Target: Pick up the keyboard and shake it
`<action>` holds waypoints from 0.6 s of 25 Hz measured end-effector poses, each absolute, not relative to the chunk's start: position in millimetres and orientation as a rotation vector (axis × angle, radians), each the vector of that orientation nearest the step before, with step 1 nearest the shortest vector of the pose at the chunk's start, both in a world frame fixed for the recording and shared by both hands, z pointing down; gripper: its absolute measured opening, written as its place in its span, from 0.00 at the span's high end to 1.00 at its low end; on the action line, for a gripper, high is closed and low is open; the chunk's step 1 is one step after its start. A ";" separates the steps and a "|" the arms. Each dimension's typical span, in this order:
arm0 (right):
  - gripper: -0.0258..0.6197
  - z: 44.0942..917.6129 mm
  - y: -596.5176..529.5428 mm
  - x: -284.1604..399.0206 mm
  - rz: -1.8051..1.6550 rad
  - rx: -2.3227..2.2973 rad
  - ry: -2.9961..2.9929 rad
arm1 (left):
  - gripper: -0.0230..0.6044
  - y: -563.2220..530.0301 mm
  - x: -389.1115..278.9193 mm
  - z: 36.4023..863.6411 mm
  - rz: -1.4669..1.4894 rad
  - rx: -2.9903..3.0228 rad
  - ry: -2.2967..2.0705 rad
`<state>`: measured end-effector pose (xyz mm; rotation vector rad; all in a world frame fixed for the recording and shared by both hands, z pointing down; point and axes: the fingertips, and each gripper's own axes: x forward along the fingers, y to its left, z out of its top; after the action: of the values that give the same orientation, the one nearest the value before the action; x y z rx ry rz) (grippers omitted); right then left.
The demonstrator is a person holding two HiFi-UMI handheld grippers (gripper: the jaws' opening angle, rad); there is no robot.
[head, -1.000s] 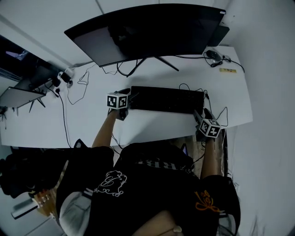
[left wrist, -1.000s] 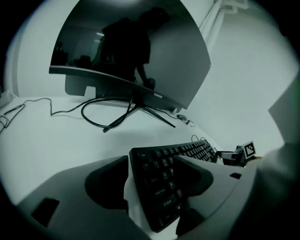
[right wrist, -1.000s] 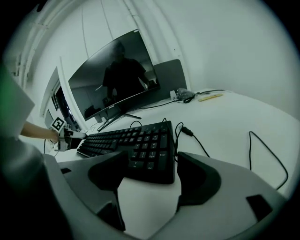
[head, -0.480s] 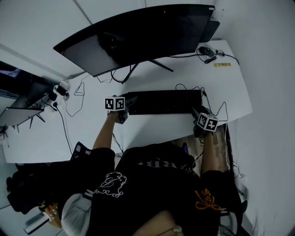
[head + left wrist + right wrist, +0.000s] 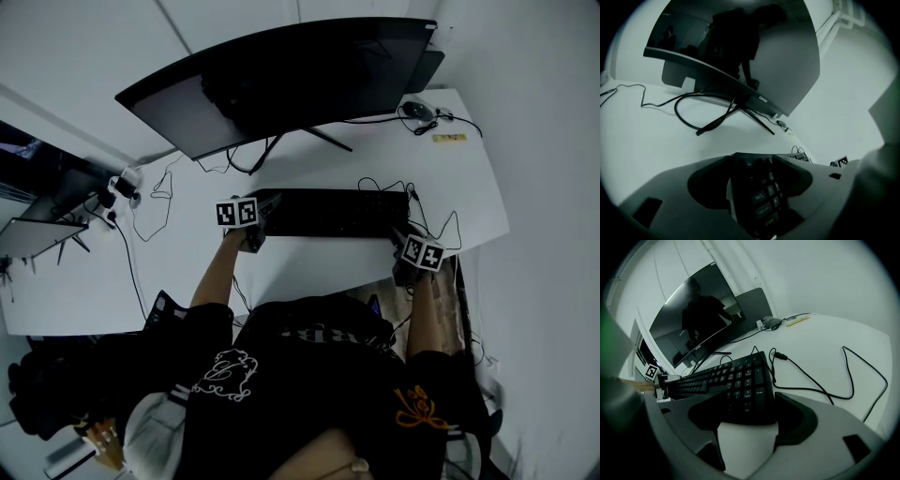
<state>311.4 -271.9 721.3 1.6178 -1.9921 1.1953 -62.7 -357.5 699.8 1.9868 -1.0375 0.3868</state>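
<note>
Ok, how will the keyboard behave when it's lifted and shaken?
The keyboard looks like a long, rigid slab, so it should probably stay stiff rather than sag. A cable lies loose on the desk by its far edge; if attached, it will likely drag or whip. Its smooth plastic edges may slip.

The left gripper's [image 5: 755,183] jaws were closing on the keyboard's [image 5: 761,199] end, which filled the gap between them. Behind it a monitor [image 5: 740,51] stood on the desk [image 5: 642,145], beside a looped cable [image 5: 686,117].

White desk [image 5: 309,262]: keyboard [image 5: 333,214], monitor [image 5: 281,80], mouse [image 5: 419,110]
</note>
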 end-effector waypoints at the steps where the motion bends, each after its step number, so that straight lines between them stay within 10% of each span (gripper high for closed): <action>1: 0.46 720.3 -269.3 311.6 1.213 1.626 -1.999 | 0.52 -358.7 -61.9 692.3 0.377 2.011 -1.035; 15: 0.46 648.7 -281.3 296.8 1.156 1.798 -2.233 | 0.53 -392.4 -61.2 538.5 0.285 2.459 -1.133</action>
<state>296.8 -281.3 648.7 1.7981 -2.2329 1.1559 -61.2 -392.4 538.5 2.4588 -1.1329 0.2847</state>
